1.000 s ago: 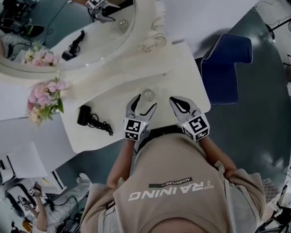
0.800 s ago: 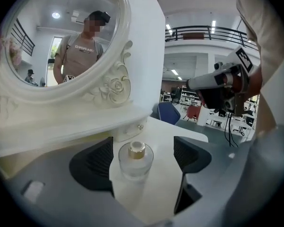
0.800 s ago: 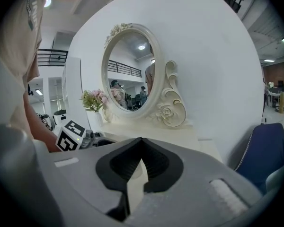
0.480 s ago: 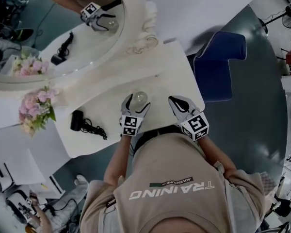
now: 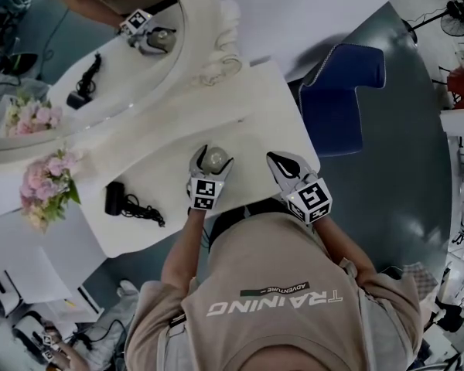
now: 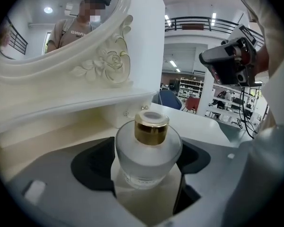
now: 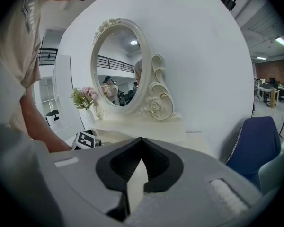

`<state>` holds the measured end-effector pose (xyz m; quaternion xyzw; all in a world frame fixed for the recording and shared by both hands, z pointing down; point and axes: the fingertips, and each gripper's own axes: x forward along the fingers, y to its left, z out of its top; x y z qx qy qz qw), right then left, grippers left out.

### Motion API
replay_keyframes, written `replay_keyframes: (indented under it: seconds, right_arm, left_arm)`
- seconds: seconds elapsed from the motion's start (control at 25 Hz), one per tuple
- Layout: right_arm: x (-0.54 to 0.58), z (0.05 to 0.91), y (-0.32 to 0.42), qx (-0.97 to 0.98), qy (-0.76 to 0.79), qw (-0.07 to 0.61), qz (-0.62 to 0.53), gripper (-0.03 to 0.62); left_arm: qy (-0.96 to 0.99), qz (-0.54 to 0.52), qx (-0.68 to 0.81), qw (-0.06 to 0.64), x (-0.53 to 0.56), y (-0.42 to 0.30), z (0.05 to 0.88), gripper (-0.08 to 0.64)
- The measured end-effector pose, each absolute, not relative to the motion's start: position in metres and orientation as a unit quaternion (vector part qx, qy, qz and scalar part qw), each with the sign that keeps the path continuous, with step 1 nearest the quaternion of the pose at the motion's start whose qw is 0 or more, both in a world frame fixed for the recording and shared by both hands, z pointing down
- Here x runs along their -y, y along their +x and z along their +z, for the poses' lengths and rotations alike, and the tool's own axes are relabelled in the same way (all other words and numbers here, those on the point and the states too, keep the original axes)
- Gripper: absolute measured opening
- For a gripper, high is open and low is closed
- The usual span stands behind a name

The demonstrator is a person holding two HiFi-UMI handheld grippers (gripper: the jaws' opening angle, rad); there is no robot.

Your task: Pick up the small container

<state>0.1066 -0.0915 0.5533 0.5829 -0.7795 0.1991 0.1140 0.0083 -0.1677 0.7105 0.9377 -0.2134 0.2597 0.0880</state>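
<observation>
Jaws wide, your left gripper (image 5: 212,163) brackets the small frosted-glass bottle (image 6: 148,157) on the white dressing table (image 5: 170,172). The bottle stands upright on the tabletop near the front edge. It has a gold cap (image 6: 152,126) with a pale top, and a pale label low on its belly. The jaws have just been closing in on it. Seen along them, the bottle sits in the hollow between the two dark pads (image 6: 92,164), and black pad shows on both sides of the glass, so no squeeze is evident.

Your right gripper (image 5: 275,161) hangs just to the right of the bottle, over the same tabletop near its right end, and does not touch the bottle. Its jaws meet at the tips with nothing between them.

Behind the bottle rises the oval mirror (image 5: 85,52) in a carved cream frame, which reflects the left gripper and the bottle. To the left on the table lies a black corded appliance (image 5: 114,199), with a bunch of pink flowers (image 5: 45,192) farther left. A blue chair (image 5: 336,99) stands on the grey floor beyond the table's right end.
</observation>
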Motion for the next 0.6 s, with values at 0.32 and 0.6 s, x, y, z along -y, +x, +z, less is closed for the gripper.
replay_keyframes:
  seconds: [0.32,0.6]
  right_arm:
    - [0.086,0.561,0.109,0.77,0.59,0.118,0.212,0.003]
    - [0.084,0.562,0.109,0.771,0.586,0.122,0.217,0.003]
  left_arm:
    - [0.939,0.259,0.212,0.074,0.169,0.019,0.717,0.368]
    - [0.937,0.27,0.216,0.059,0.168,0.021,0.718,0.358]
